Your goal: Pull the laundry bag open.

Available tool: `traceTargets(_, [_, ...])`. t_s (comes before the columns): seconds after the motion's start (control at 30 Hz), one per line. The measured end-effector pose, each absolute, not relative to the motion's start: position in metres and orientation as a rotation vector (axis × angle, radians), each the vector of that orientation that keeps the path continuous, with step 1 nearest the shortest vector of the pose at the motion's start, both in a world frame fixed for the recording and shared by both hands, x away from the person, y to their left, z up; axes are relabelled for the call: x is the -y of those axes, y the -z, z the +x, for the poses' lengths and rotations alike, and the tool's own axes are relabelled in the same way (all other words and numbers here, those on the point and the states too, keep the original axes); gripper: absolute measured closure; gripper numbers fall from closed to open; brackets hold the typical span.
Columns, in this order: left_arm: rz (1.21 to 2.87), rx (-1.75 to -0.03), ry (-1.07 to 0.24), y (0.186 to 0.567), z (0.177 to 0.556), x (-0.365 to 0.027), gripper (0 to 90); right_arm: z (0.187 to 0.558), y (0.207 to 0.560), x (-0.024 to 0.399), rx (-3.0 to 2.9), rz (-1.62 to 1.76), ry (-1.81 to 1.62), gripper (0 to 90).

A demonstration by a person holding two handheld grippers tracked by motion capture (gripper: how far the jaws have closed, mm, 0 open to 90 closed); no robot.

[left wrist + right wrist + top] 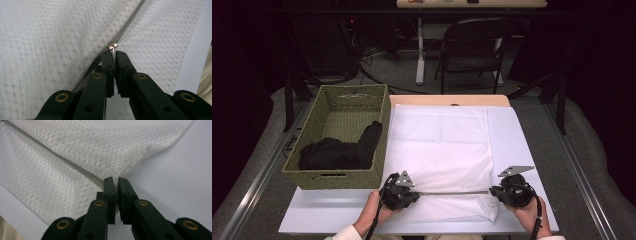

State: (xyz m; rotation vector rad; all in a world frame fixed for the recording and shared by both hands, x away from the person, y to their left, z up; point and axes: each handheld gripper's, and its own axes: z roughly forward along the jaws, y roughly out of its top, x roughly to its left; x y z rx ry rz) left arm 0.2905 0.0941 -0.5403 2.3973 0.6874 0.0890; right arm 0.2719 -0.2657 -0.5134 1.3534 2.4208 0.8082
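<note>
**Zipping the mesh laundry bag: slider pinched, far end anchored**

Lying flat across the white table (512,135), just right of the woven basket (319,177): the white mesh laundry bag (439,145), with its grey zipper (452,192) running along the edge nearest the person. Sitting inside that basket, left of the bag: a heap of black clothing (337,150).

Working at the bag's near-left corner: the left gripper (113,53), clenched on the thin pull tab just below the small metal slider (112,46). Anchoring the bag's near-right corner, at the zipper's end: the right gripper (117,180), pinching the mesh fabric (130,167) tightly between its pads.

Judging by the open split in the track on the gripper's side of the slider, apparently travelling along the zipper with some track left to cover.

Doing this step well, as a judgement:
- Keeping the right-corner pinch fixed, so the track is staying taut and straight.
- Pulling the tab in line with the teeth, not upward, to avoid twisting the slider.
- Watching for loose mesh bunching beside the track and snagging.
- Holding the tab grip firm; slipping off such a thin tab seems the likeliest failure.
</note>
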Motion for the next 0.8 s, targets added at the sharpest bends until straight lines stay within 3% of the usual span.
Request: traceTargets(0.8, [2.375,-0.74,-0.062,0.534,0.285,-0.118,86.3,0.273,0.515,0.267,-2.411,1.374,-0.786,85.7])
